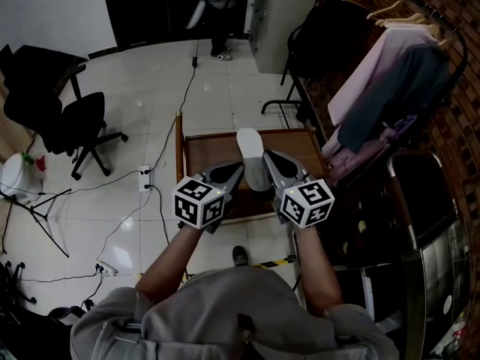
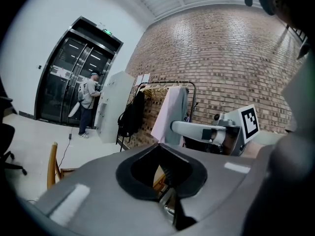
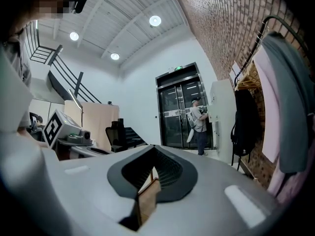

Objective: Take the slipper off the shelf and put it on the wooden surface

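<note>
Pale tiled floor (image 1: 150,81) fills the far and left of the head view, crossed by thin cables (image 1: 176,103). A brick wall (image 2: 221,53) runs along the right. In front of it a rack (image 1: 405,17) of hanging clothes (image 1: 375,73) is cut off by the picture's edge, and the near right corner below it is too dark to make out. The wooden surface (image 1: 214,147) stands in the middle, its near part covered by the two claws and the holder's arms (image 1: 169,265). A black chair (image 1: 79,122) stands well to the left. A person (image 1: 216,2) stands far off by dark glass doors (image 3: 179,112), only partly in frame from above. The left claw (image 1: 237,172) has its jaws brought together at the tips with nothing between them. The right claw (image 1: 270,158) is likewise closed and empty, a strip of wood showing through the gap behind its tips. The white slipper (image 1: 250,156) lies on the surface between the two claws, just beside both; whether either touches it cannot be told, and neither gripper view shows it
</note>
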